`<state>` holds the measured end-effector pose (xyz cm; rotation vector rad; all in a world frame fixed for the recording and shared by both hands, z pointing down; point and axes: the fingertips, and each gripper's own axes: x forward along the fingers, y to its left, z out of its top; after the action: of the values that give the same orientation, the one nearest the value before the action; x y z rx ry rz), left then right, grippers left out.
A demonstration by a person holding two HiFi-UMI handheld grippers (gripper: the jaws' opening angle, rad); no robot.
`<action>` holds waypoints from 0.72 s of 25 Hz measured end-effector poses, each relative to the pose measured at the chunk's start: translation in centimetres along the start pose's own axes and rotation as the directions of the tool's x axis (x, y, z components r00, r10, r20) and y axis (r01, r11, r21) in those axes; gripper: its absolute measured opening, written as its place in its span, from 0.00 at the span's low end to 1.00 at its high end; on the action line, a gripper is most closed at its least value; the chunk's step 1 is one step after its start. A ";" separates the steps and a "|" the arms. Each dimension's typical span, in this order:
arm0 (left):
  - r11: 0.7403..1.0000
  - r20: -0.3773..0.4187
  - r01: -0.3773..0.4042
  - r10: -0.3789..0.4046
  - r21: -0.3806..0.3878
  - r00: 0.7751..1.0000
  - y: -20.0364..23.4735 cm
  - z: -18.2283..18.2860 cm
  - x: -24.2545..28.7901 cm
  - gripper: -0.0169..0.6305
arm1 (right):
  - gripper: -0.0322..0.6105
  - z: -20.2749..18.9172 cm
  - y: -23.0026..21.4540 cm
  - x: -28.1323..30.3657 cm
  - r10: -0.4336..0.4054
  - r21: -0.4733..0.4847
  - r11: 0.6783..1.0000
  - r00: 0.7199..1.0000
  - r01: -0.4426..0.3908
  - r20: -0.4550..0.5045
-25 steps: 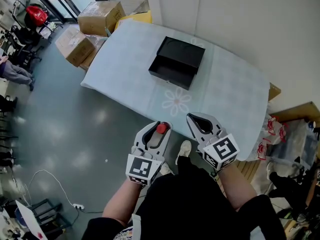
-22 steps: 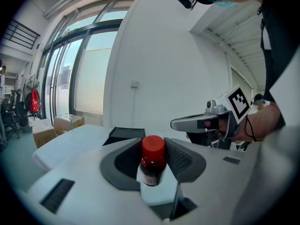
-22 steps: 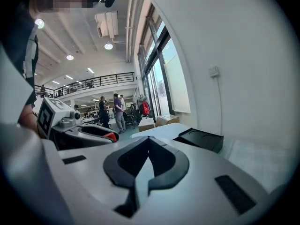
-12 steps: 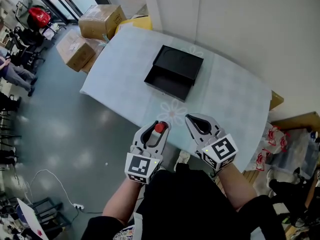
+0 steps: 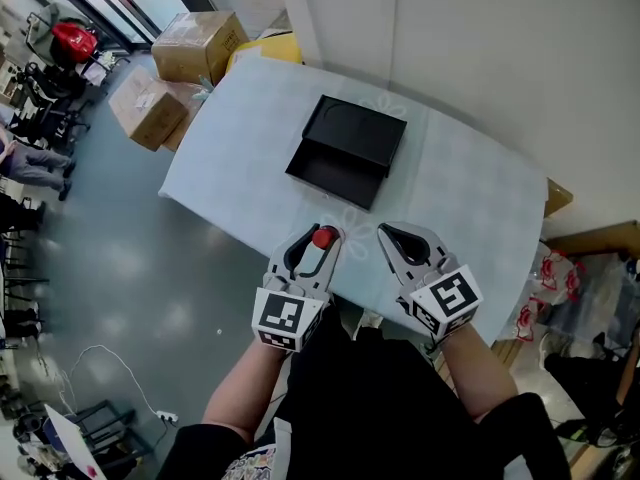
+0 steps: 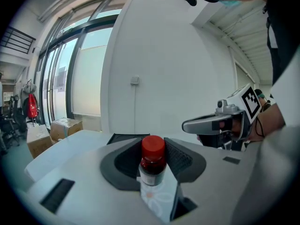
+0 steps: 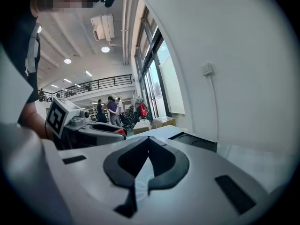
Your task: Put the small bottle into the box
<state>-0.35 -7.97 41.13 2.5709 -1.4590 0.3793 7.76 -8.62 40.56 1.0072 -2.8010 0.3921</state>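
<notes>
Two grippers hang side by side in the lower middle of the head view, over the near edge of the table. The left gripper is clamped on the small bottle, which stands upright between the pads with its red cap above them. The right gripper has its jaws together with nothing between them. The black box lies open in the upper middle of the frame, well apart from the bottle, its hollow half nearer the person and its flat half behind. The step in hand appears to be the carry to the box. To do it well, the person should keep the clamp firm and the bottle upright, and bring it forward over the hollow half, not the flat half. Lowering it until the base rests inside before parting the jaws should keep it from toppling. The right gripper should stay clear, or steady the box's rim if it slides.
</notes>
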 end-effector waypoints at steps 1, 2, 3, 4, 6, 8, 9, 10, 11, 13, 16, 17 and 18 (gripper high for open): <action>1.000 0.000 0.006 -0.006 0.002 1.000 0.3 0.1 0.5 0.26 | 0.06 0.0 -0.3 0.2 -0.010 0.002 1.000 1.000 0.010 -0.002; 1.000 0.000 0.014 -0.014 0.004 1.000 0.6 0.1 0.9 0.26 | 0.06 -0.1 -0.6 0.4 -0.021 0.004 1.000 1.000 0.021 -0.004; 1.000 -0.001 0.023 -0.023 0.005 1.000 1.0 0.1 1.4 0.26 | 0.06 -0.2 -0.9 0.6 -0.034 0.010 0.999 0.999 0.034 -0.006; 0.999 -0.001 0.034 -0.034 0.006 0.999 1.3 0.0 1.9 0.26 | 0.06 -0.3 -1.3 0.9 -0.047 0.017 0.999 0.999 0.047 -0.007; 0.998 -0.001 0.058 -0.058 0.009 0.998 2.0 -0.2 3.0 0.26 | 0.06 -0.4 -2.1 1.7 -0.075 0.030 0.997 0.997 0.076 -0.007; 0.996 -0.004 0.083 -0.083 0.016 0.997 2.9 -0.4 4.2 0.26 | 0.06 -0.3 -2.8 2.8 -0.102 0.038 0.994 0.995 0.102 -0.009; 0.995 -0.007 0.096 -0.096 0.017 0.995 3.4 -0.5 4.8 0.26 | 0.06 -0.3 -3.1 3.3 -0.113 0.041 0.993 0.994 0.113 -0.011; 0.994 -0.010 0.108 -0.108 0.018 0.994 3.9 -0.6 5.4 0.26 | 0.06 -0.2 -3.3 3.9 -0.123 0.044 0.991 0.992 0.123 -0.014; 0.993 -0.015 0.119 -0.119 0.019 0.993 4.4 -0.7 5.9 0.26 | 0.06 -0.1 -3.6 4.5 -0.132 0.047 0.990 0.991 0.132 -0.017; 0.990 -0.022 0.138 -0.137 0.021 0.990 5.3 -0.9 7.2 0.26 | 0.06 0.1 -4.2 5.4 -0.150 0.053 0.987 0.988 0.151 -0.023; 0.986 -0.030 0.166 -0.165 0.020 0.986 6.4 -1.4 8.8 0.26 | 0.06 0.0 -5.1 6.5 -0.182 0.068 0.981 0.983 0.184 -0.030; 0.984 -0.034 0.174 -0.174 0.020 0.984 6.7 -1.6 9.4 0.26 | 0.06 -0.1 -5.5 6.8 -0.193 0.074 0.978 0.981 0.195 -0.034; 0.983 -0.039 0.183 -0.182 0.018 0.982 7.1 -1.9 10.1 0.26 | 0.06 -0.2 -5.9 7.2 -0.203 0.080 0.975 0.978 0.206 -0.039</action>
<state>-1.75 -19.34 45.99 2.6714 -1.2004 0.4173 6.02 -17.31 43.49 1.2817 -2.6399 0.4969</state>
